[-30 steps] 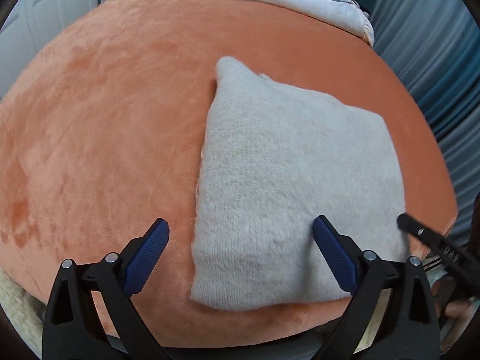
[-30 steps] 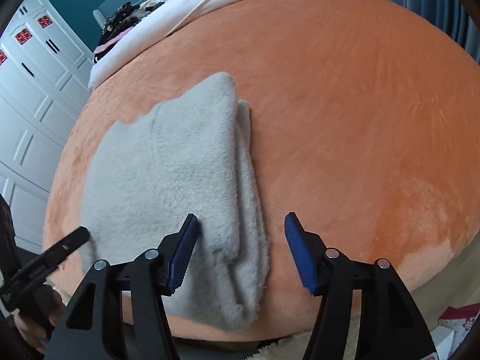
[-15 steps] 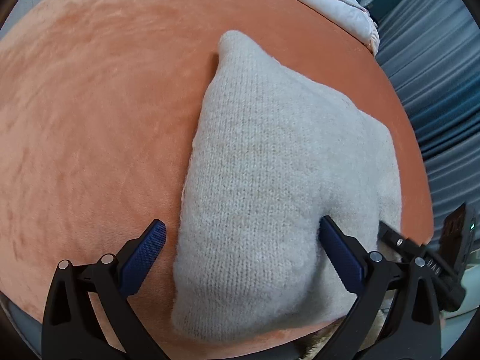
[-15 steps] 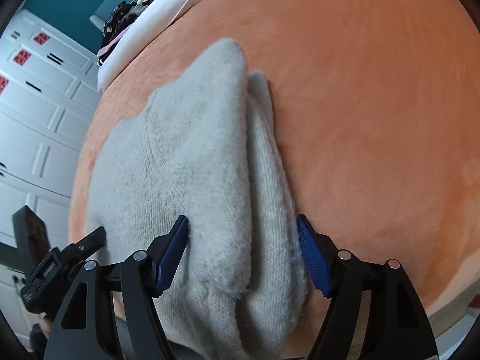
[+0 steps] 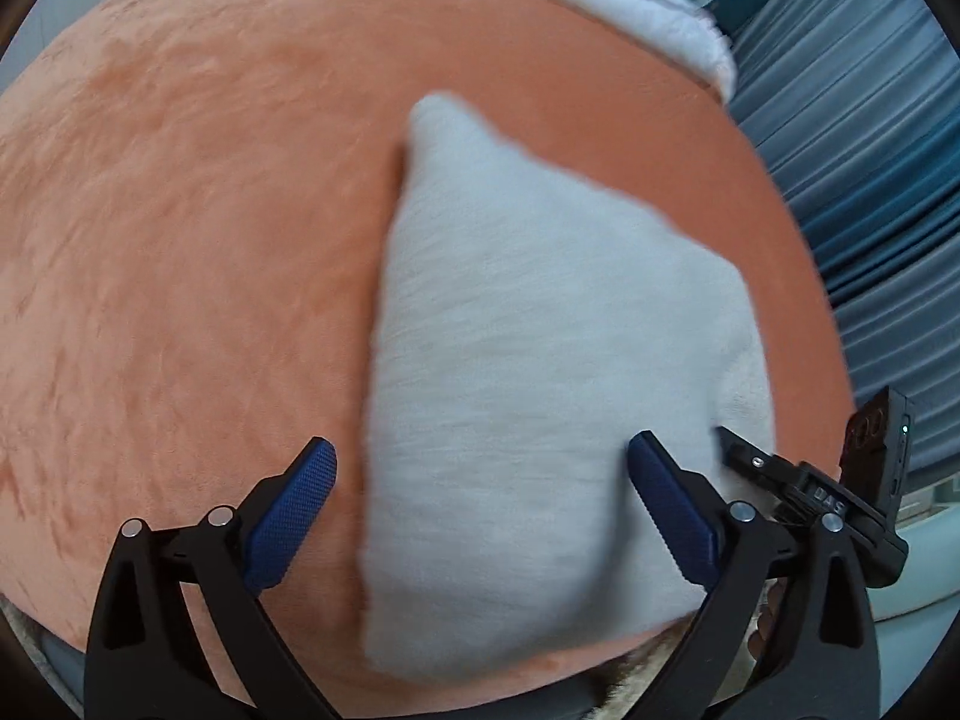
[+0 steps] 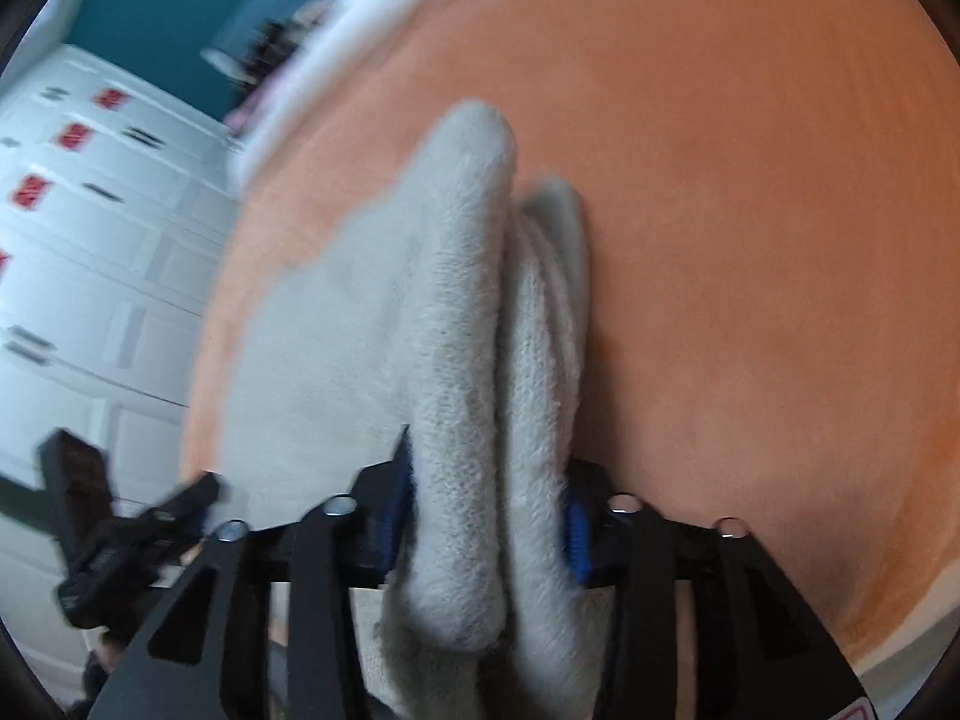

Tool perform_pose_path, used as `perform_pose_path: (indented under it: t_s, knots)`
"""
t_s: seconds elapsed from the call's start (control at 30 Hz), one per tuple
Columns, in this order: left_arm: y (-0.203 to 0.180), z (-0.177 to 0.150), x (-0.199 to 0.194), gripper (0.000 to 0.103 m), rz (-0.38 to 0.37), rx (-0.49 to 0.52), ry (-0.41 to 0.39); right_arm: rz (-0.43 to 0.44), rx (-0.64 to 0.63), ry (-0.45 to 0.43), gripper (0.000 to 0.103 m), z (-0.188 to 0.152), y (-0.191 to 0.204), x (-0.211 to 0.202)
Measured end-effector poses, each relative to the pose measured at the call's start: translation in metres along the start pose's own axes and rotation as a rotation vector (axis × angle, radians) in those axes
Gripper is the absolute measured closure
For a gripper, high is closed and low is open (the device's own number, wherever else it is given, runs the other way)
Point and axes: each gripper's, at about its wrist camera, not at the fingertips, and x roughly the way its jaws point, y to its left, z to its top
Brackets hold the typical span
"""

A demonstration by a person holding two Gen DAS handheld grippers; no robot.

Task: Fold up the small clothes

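Note:
A folded grey knit garment [image 5: 540, 360] lies on an orange plush bedcover [image 5: 180, 240], near its front edge. My left gripper [image 5: 480, 447] hovers open over the garment's near left part, with the left edge of the knit between its blue pads and neither pad pressing. In the right wrist view the garment's [image 6: 360, 360] thick folded right edge stands bunched between the pads of my right gripper [image 6: 489, 480]. Its jaws are closing and both pads press the knit. The right gripper's tip [image 5: 780, 474] shows at the garment's right side in the left wrist view.
White bedding [image 5: 630, 0] lies across the far end of the bed, with blue curtains [image 5: 870, 180] to the right. White wardrobe doors [image 6: 90, 240] stand beyond the bed's left side. The orange cover [image 6: 750, 240] stretches bare to the right of the garment.
Both grippers came down closer to the garment. The right gripper's jaws moved around the thick folded edge and narrowed onto it, bunching the knit upward.

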Motion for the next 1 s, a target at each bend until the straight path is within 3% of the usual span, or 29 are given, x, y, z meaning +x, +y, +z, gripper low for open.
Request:
perform_pose_path:
  t_s: [0.07, 0.13, 0.17, 0.2, 0.23, 0.33, 0.43, 0.73, 1.0]
  knots:
    - [0.015, -0.005, 0.013, 0.005, -0.046, -0.079, 0.023, 0.074, 0.056, -0.025, 0.042, -0.008, -0.009, 0.004]
    - [0.024, -0.007, 0.019, 0.005, -0.114, -0.141, 0.030, 0.086, 0.076, -0.030, 0.039, -0.008, -0.010, 0.005]
    - [0.023, -0.007, 0.020, 0.005, -0.120, -0.141, 0.026, 0.091, 0.079, -0.030, 0.038, -0.008, -0.009, 0.007]
    - [0.019, -0.005, 0.021, 0.005, -0.127, -0.122, 0.032, 0.088, 0.077, -0.025, 0.042, -0.007, -0.007, 0.009]
    - [0.013, -0.003, 0.022, 0.021, -0.144, -0.101, 0.040, 0.086, 0.074, -0.020, 0.053, -0.008, -0.008, 0.008]
    - [-0.006, 0.005, 0.008, 0.042, -0.139, -0.051, 0.041, 0.069, 0.065, -0.028, 0.068, -0.008, 0.001, -0.002]
    - [-0.021, 0.013, -0.024, 0.050, -0.179, -0.012, 0.007, 0.093, 0.034, -0.102, 0.071, -0.010, 0.028, -0.035]
    - [-0.088, 0.041, -0.194, 0.052, -0.385, 0.173, -0.230, 0.131, -0.130, -0.418, 0.072, -0.022, 0.142, -0.201]
    - [-0.112, 0.050, -0.392, 0.051, -0.496, 0.418, -0.604, 0.287, -0.402, -0.793, 0.071, -0.058, 0.272, -0.366]
